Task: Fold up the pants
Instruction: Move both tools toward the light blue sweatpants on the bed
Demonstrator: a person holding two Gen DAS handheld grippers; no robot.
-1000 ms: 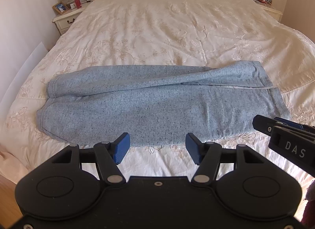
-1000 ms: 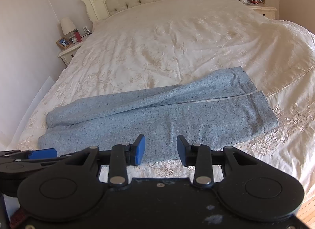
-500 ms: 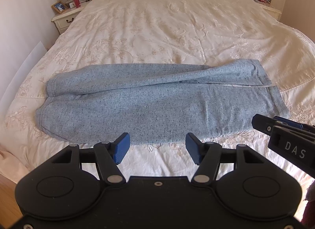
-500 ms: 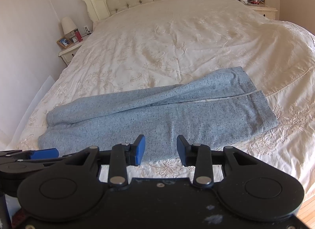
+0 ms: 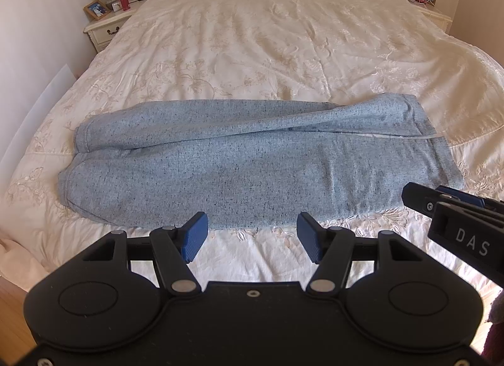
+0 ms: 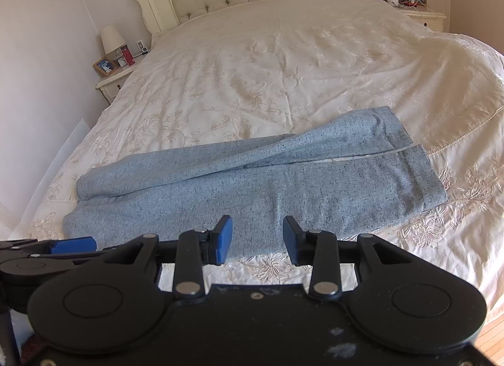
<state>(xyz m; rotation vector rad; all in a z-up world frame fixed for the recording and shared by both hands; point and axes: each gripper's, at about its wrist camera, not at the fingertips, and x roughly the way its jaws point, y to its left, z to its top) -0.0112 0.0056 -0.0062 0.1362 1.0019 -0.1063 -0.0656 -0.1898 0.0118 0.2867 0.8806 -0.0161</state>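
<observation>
Pants (image 5: pixel 252 171) lie flat across the near end of the bed (image 5: pixel 267 51), long axis running 9 to 3 o'clock. Blue-grey speckled knit, sweatpant type. Already doubled lengthwise by the look of it — one leg lies over the other, the far leg skewing off toward 2 o'clock. Wide end at 3 o'clock, narrower hems at 9 o'clock.

Left gripper (image 5: pixel 252 235) hovers off the near edge of the cloth, at 6 o'clock of the garment; jaws stand apart, nothing between them. Right gripper (image 6: pixel 257 237) likewise over the near edge, jaws parted and empty. Neither pad touches fabric. In the left wrist view the right gripper shows at 4 o'clock.

Handling, as a judgement: light, soft, limp. It will drape and sag from any single pinch, and the layers may slide apart on the smooth embroidered bedspread (image 6: pixel 283 82). Thick enough for the pads to bite well.

Where to take hold: likely the two corners of one short end — the cuffs at 9 o'clock or the wide end at 3 o'clock — pinching all layers together, then carrying that end over to the other.
</observation>
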